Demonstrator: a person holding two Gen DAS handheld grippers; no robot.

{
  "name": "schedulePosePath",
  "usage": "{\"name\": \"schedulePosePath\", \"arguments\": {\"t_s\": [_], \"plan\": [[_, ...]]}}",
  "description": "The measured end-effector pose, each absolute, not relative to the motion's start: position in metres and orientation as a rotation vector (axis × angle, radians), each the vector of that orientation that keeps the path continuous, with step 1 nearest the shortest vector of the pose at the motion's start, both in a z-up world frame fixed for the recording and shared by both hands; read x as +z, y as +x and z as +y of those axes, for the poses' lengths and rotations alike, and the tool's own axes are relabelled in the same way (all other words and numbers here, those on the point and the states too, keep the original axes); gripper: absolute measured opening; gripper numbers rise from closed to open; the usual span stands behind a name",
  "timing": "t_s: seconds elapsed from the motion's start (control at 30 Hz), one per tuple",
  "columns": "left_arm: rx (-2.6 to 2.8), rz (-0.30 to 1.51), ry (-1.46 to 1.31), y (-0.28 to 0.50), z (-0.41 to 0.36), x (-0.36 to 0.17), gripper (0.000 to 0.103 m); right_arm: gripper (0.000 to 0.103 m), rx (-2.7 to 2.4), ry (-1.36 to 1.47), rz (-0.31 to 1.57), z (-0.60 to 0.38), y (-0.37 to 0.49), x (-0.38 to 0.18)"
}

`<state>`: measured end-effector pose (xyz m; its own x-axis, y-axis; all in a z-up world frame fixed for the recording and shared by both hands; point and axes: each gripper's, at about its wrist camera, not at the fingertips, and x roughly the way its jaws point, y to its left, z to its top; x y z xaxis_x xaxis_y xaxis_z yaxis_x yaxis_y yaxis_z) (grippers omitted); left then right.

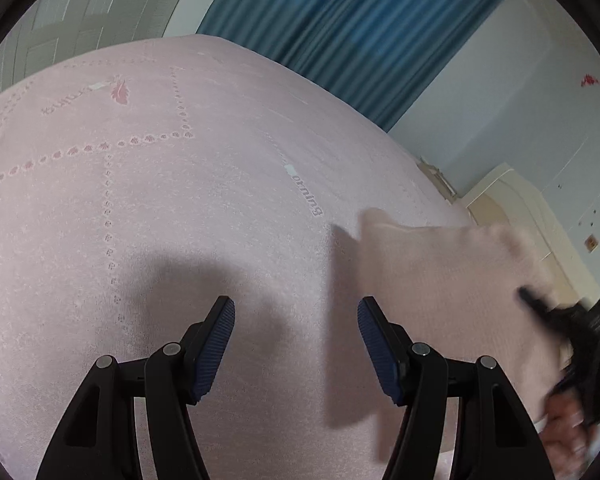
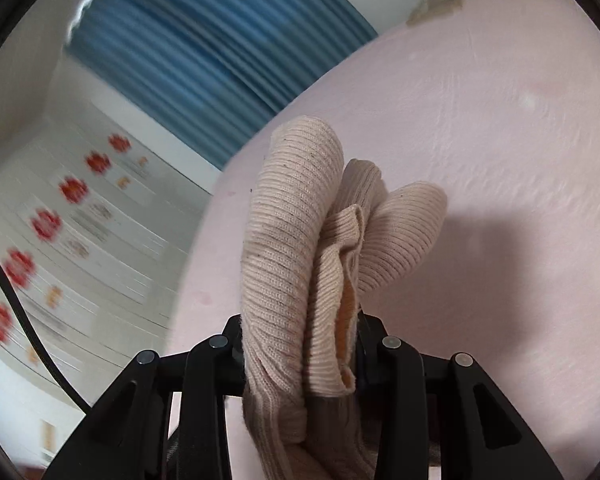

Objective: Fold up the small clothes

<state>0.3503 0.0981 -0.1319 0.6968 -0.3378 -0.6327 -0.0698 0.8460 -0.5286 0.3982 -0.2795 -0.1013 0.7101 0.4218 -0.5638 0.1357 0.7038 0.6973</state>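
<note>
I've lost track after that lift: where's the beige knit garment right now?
The beige knit garment is bunched in the right claw, above the pink bedspread; in the left wrist view it hangs at right, beside the empty left claw.

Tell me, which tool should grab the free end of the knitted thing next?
Left. The left tool is open and empty, close beside the hanging beige ribbed knit garment. The right tool already grips it.

A knit garment [image 2: 300,260] bunches between the right gripper's [image 2: 300,344] jaws above the bed [image 1: 180,200]; a curtain [image 1: 340,32] hangs behind, upper frame.
</note>
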Motion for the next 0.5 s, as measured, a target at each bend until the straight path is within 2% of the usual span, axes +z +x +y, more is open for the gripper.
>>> {"name": "schedulePosePath", "arguments": {"t_s": [0.17,0.27,0.37,0.5], "plan": [[-0.160,0.806,-0.519,0.355,0.088,-0.134,0.062,0.038,0.075,0.811,0.973,-0.306,0.400,-0.189],[-0.166,0.809,-0.475,0.356,0.080,-0.134,0.062,0.042,0.109,0.844,0.989,-0.338,0.395,-0.213],[-0.176,0.817,-0.439,0.357,0.071,-0.137,0.062,0.046,0.155,0.770,0.999,-0.343,0.391,-0.204],[-0.190,0.839,-0.388,0.357,0.055,-0.143,0.062,0.049,0.149,0.491,0.898,-0.334,0.365,-0.162]]}}
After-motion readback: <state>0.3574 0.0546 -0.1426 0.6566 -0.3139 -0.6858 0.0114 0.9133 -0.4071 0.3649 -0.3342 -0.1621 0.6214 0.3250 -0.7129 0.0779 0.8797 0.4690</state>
